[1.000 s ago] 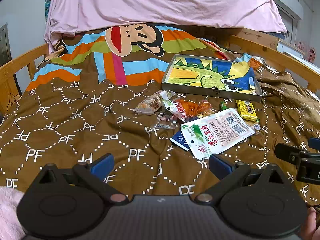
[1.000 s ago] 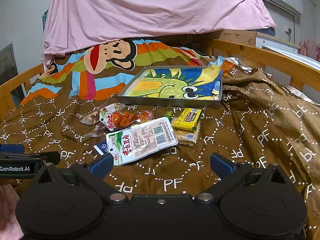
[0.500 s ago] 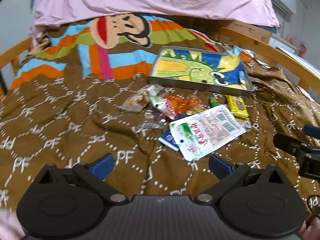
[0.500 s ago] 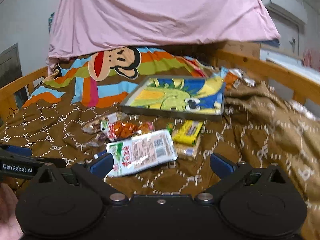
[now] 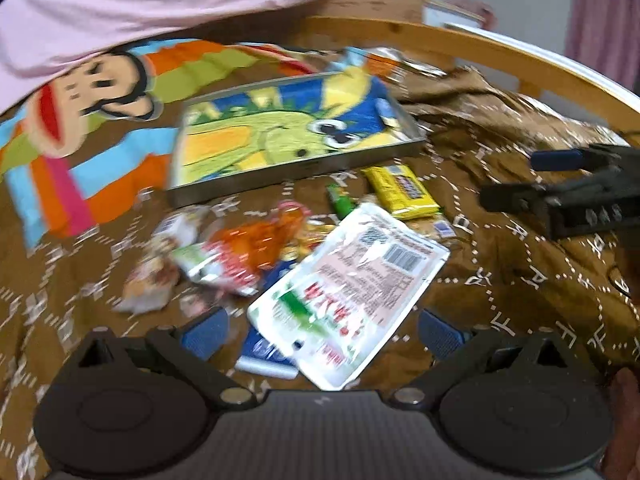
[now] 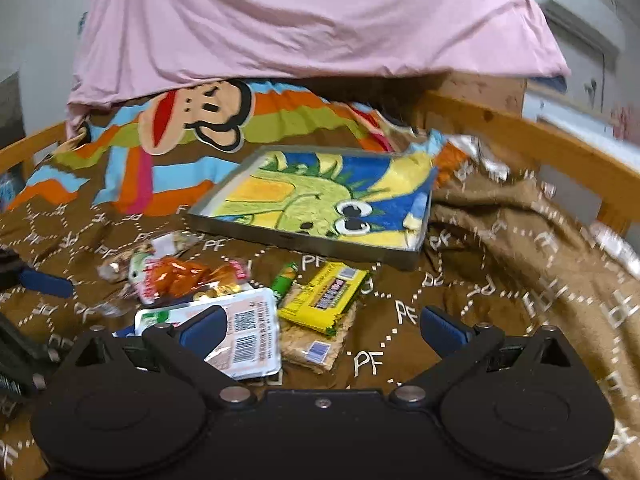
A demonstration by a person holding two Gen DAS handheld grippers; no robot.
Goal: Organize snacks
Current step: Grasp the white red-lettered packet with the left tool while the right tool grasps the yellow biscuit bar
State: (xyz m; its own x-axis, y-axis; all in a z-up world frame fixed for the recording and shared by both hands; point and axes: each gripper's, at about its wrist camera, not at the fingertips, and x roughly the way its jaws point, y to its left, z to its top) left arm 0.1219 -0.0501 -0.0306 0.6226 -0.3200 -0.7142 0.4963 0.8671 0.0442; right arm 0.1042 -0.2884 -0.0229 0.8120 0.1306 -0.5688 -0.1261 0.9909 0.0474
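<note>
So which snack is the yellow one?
The yellow bar packet lying just in front of the dinosaur tray. The other snacks are white, orange or green.

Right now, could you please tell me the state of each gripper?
Left gripper: open, holding nothing.
Right gripper: open, holding nothing.

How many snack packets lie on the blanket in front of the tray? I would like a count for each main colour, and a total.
White-and-pink pouch: 1
Yellow packet: 1
Orange-red packet: 1
Green stick: 1
Tan cracker pack: 1
Dark blue packet: 1
Pale brownish packet: 1
Total: 7 that can be told apart; blur may hide more.
</note>
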